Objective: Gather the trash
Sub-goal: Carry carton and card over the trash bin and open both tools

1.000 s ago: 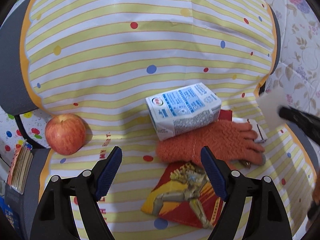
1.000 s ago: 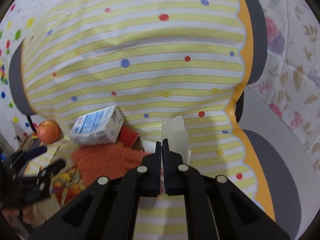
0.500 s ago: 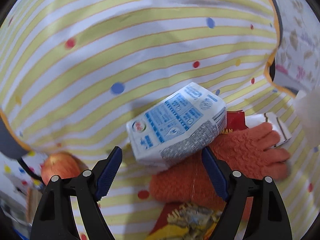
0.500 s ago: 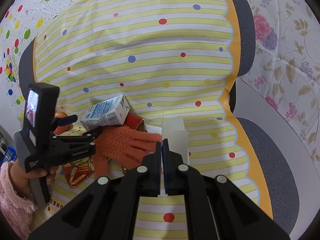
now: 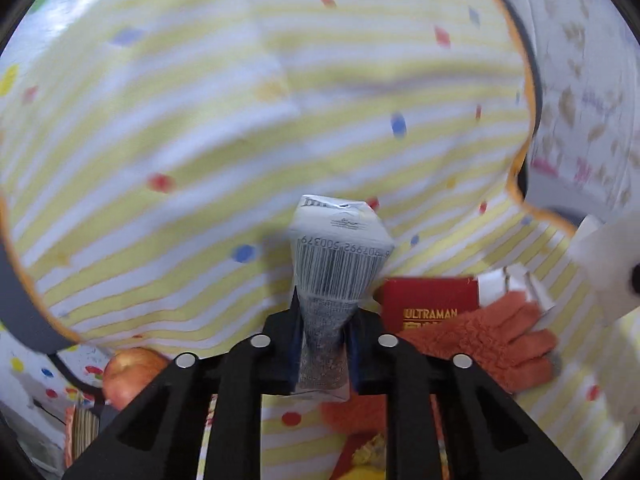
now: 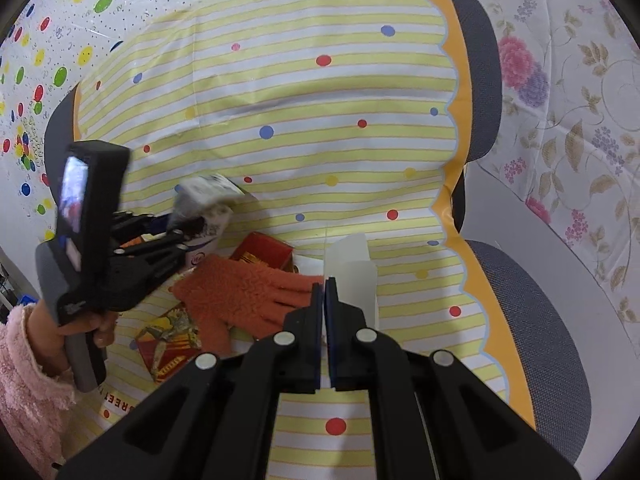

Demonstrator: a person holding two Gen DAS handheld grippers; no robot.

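Between the left tongs [image 5: 323, 334], a small milk carton [image 5: 336, 264] is clamped by its narrow sides; the jaws have just been closing and now press on it. Its long axis runs along the fingers and away from the camera, the barcode face up and the folded end farthest out, raised off the striped cloth [image 5: 200, 152] that covers the seat of a grey chair [image 6: 532, 344]. In the right wrist view the carton [image 6: 204, 196] hangs blurred above the clutter, with open cloth beyond it up the chair's back.

Just below and to the right of the carton lies a red box [image 5: 428, 300], an orange glove [image 5: 488, 344] partly over it, and a torn white box [image 5: 508, 284] at the glove's fingertips. An apple [image 5: 128, 372] sits at the cloth's left edge, near the seat's rim. A red picture card [image 6: 168, 340] lies beside the glove's cuff.

The right tongs [image 6: 324, 300] are pressed together on a white carton [image 6: 352, 268], standing upright over the middle of the seat. To its right the cloth's orange scalloped border [image 6: 480, 320] marks the edge, bare grey seat beyond. A hand [image 6: 84, 328] in a pink sleeve grips the left tool's handle.
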